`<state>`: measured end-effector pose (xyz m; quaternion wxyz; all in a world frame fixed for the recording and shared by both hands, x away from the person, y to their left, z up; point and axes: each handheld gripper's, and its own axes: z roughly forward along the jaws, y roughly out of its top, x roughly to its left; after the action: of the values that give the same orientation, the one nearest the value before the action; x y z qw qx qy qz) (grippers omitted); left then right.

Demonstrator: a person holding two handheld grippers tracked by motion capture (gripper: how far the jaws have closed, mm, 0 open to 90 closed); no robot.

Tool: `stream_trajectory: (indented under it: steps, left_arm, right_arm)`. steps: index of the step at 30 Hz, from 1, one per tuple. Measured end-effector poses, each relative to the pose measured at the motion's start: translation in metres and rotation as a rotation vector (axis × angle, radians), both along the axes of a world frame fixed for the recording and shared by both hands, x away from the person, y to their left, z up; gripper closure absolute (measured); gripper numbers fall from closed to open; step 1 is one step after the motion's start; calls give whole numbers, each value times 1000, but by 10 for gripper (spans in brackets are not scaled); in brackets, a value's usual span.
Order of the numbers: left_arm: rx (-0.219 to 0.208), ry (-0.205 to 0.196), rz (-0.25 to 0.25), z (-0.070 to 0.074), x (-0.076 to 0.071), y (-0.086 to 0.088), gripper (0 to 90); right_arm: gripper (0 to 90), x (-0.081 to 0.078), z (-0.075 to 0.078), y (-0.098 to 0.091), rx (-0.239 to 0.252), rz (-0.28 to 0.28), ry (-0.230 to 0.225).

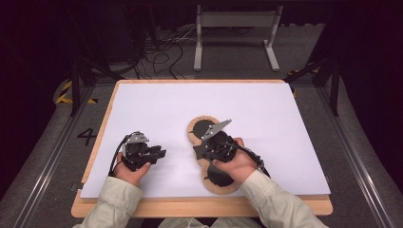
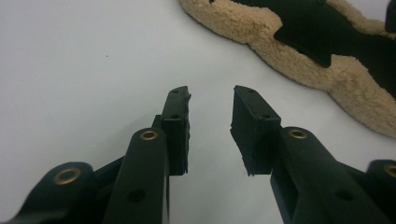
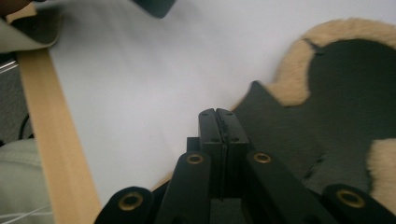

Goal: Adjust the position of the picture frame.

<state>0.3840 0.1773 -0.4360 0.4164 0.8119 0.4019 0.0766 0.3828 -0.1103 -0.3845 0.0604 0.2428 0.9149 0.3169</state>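
Both forearms come in from the bottom of the high view, sleeves pale. The left hand (image 1: 129,166) holds the left claw (image 1: 159,153) low, pointing to the right, its jaws apart with nothing between them. The right hand (image 1: 236,164) holds the right claw (image 1: 196,151), jaws pressed together, pointing left

The fleece piece (image 1: 209,156) lies on the table (image 1: 157,104), right of centre.

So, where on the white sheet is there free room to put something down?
The far half of the white sheet, beyond the fleece piece, is bare, as is the right side out to the board's edge. Between the left gripper and the fleece only a narrow strip is free. The near middle is crowded by the right gripper.
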Motion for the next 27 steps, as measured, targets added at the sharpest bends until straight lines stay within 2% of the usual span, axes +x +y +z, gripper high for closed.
stream_trajectory:
  steps: [2,7,12,17,20,27]
  left_arm:
    - [0,-3,-1,0,0,0,674]
    - [2,-3,-2,0,0,-1,674]
    - [9,-6,-2,0,0,-2,676]
    - [18,-12,5,0,1,-4,715]
    - [25,-15,-1,1,1,-5,716]
    - [18,-15,-4,2,3,-6,715]
  right_arm:
    - [900,-8,-4,3,24,32,42]
    - [900,-22,-17,9,10,64,54]
    - [900,-31,-29,15,-22,84,68]
    - [900,-37,-44,18,-71,84,83]
    - [900,-39,-46,17,-68,73,72]
    - [900,-42,-45,12,-136,50,31]
